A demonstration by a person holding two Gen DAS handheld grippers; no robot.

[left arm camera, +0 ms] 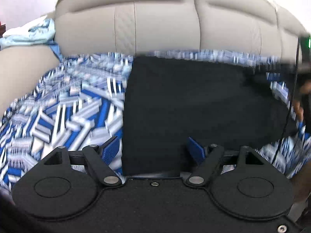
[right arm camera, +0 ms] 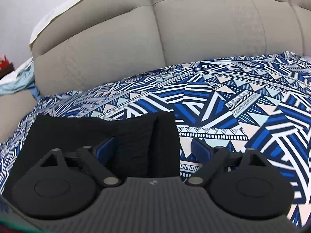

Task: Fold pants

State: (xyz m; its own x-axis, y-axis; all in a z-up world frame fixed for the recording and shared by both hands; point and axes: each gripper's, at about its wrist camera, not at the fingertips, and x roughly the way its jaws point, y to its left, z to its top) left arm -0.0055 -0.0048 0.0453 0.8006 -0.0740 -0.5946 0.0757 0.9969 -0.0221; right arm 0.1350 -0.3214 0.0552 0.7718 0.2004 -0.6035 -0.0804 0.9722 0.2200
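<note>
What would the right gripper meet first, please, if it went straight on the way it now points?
Probably the black pants: the open right gripper points over their right edge on the patterned sheet. Depth is unclear; beyond them stands the beige headboard.

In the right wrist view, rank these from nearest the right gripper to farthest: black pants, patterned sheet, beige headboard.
1. black pants, under the right gripper, left side.
2. patterned sheet, beneath and beyond.
3. beige headboard, at the back.
</note>
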